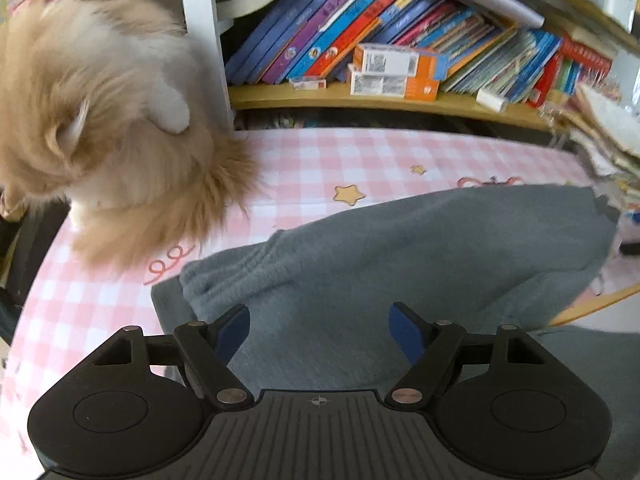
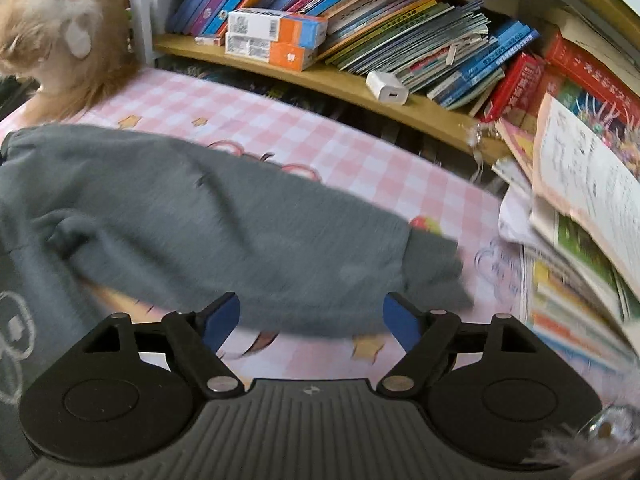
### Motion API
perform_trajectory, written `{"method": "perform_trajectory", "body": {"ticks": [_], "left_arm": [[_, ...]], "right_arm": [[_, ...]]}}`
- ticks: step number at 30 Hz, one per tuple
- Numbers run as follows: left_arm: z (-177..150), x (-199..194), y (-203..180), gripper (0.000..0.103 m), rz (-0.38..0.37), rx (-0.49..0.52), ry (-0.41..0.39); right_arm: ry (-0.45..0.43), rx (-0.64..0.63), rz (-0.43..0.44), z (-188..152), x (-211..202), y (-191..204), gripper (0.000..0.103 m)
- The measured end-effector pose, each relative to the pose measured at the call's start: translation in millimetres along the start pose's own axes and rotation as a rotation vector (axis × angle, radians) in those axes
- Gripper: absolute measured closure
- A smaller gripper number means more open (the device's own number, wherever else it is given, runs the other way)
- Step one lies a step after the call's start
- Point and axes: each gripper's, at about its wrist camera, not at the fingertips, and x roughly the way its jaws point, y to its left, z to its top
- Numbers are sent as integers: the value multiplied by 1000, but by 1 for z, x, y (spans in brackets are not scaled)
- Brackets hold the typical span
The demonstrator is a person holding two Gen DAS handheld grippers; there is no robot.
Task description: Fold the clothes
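Right, left wrist view first: the left gripper (image 1: 319, 330) hangs over the grey sweatshirt (image 1: 400, 248) with its blue-padded jaws spread wide and nothing between them. The garment lies on the pink checked tablecloth (image 1: 320, 160), its long axis running from the near left up toward the far right. A sleeve cuff (image 1: 208, 280) with gathered ribbing points to the left, folded over the body. The garment's near edge is hidden under the gripper, and its right end runs out of frame. At far left sits a fluffy cream-and-ginger cat (image 1: 100, 120), blurred, its head partly cut by the frame edge. Behind it all, a wooden shelf (image 1: 360, 100) carries leaning books and two orange-and-white boxes (image 1: 396, 72).

Over to the right wrist view: the right gripper (image 2: 311, 326) also stands wide open, gripping nothing, its pads just at the sweatshirt's near edge. Here the sweatshirt (image 2: 200, 220) stretches from the left down toward the right, ending in a sleeve end (image 2: 436, 268) pointing right. Motion blur softens that whole stretch, so the folds are hard to read. A pale printed outline (image 2: 16, 344) shows on the cloth at the left edge, cut off. The cat (image 2: 60, 40) sits far left; a stack of open books and papers (image 2: 580, 220) crowds the right side, and a white charger (image 2: 386, 88) rests on the shelf.
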Motion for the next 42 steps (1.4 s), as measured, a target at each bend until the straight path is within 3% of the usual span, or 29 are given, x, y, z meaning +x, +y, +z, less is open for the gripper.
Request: {"method": "perform_trajectory", "body": {"ticks": [10, 19, 27, 37, 42], "left_arm": [[27, 33, 3, 23, 30, 81, 50], [45, 58, 6, 24, -52, 128, 37], [55, 75, 19, 25, -89, 100, 63], [58, 98, 25, 27, -161, 116, 152], [62, 102, 24, 28, -185, 130, 163]], "right_arm": [[22, 11, 28, 35, 48, -44, 23], [44, -56, 28, 68, 82, -67, 34], [99, -112, 35, 66, 100, -75, 41], [144, -125, 47, 67, 121, -77, 43], [155, -80, 92, 68, 122, -83, 53]]}}
